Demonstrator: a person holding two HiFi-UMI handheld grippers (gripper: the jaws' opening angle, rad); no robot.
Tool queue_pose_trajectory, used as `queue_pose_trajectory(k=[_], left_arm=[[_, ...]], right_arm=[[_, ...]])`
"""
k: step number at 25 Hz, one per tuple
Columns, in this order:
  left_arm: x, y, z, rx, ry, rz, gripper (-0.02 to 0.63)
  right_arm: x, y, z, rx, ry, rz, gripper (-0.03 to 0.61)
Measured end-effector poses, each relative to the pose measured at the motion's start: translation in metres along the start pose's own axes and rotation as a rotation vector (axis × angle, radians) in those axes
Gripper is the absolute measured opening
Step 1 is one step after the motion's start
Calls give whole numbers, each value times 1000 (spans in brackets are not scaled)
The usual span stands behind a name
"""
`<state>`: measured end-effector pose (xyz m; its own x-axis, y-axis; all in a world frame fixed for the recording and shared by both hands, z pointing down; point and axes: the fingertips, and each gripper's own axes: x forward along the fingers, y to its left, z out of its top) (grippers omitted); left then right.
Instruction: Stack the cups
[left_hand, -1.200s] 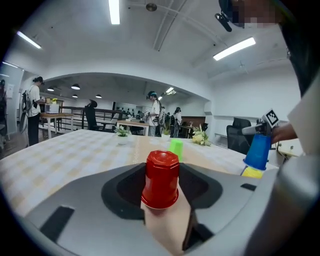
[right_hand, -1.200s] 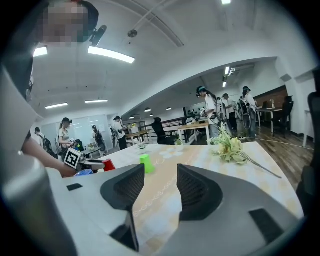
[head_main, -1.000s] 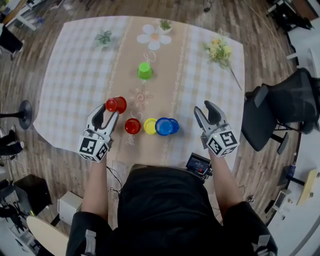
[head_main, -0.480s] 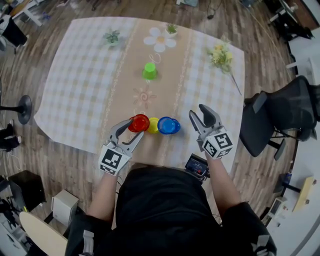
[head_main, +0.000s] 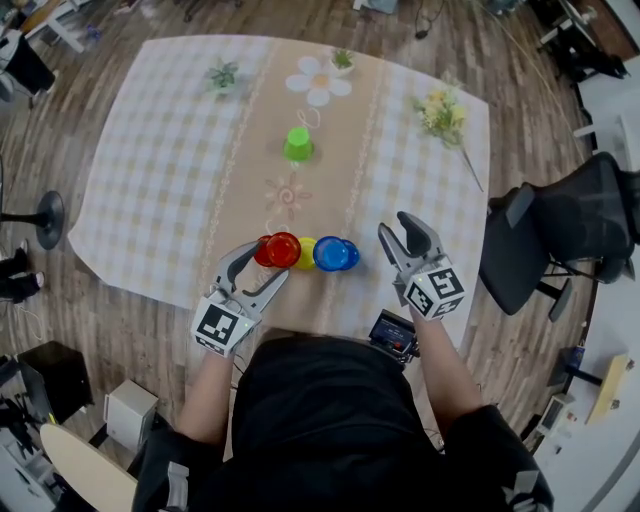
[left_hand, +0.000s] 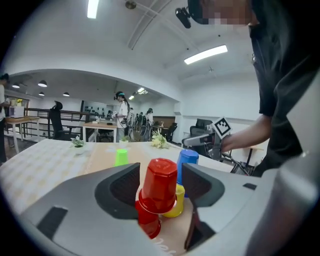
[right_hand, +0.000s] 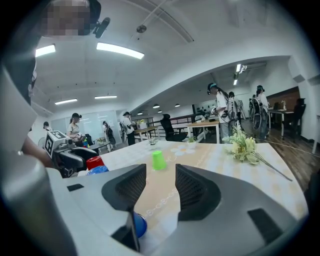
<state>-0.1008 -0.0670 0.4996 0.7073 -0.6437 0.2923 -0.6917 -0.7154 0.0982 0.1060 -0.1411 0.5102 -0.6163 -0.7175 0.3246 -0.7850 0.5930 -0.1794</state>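
Observation:
On the checked tablecloth (head_main: 150, 160), near its front edge, stands a row of upturned cups. A red cup (head_main: 284, 248) (left_hand: 159, 184) sits tilted on top of a second red cup (head_main: 262, 251) (left_hand: 149, 224). To their right come a yellow cup (head_main: 306, 251) (left_hand: 175, 204) and blue cups (head_main: 333, 253) (left_hand: 187, 159). My left gripper (head_main: 265, 262) (left_hand: 160, 182) straddles the top red cup. Its jaws have just been opening and stand wide, with a gap at the right pad. My right gripper (head_main: 398, 228) (right_hand: 160, 182) is open and empty right of the row. A green cup (head_main: 297, 144) (right_hand: 158, 160) stands alone farther back.
A bunch of flowers (head_main: 437, 105) lies at the back right. Two small potted plants (head_main: 224, 75) (head_main: 343, 60) and a daisy-shaped mat (head_main: 320, 83) are at the far edge. An office chair (head_main: 560, 230) stands right of the table. People stand in the room beyond.
My left gripper has carried the red cup rightward to the row and onto the other red cup, then widened its jaws. The right gripper has stayed where it was.

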Motion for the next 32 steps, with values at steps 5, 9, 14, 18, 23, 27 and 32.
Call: queue_pose_trajectory(k=[5,9,14,18,23,27,32], left_arm=[[-33,59,40,-90,-177,130,247],[-22,120,43,-79,-149,191,247],[54,147,29,52,19,69,252],[115,151,27,112,87,-22,255],[175,169,4,140,172,-50,267],[198,177,-15,107,210,-64,268],[205,178,-19,95,197,-57,207]], right_arm=[[2,-9,-3,19,-6,-14,192],[1,-15,-3,37,-11,-22,190],[1,-25,-6,63,-16,-31,189],[2,-35,-9,76,-13,-45,187],[0,-45,-18,100,-4,-68,186],[0,-54,-25,110,10,-84,186],[-1,-61,-28,115,16,-95,183]])
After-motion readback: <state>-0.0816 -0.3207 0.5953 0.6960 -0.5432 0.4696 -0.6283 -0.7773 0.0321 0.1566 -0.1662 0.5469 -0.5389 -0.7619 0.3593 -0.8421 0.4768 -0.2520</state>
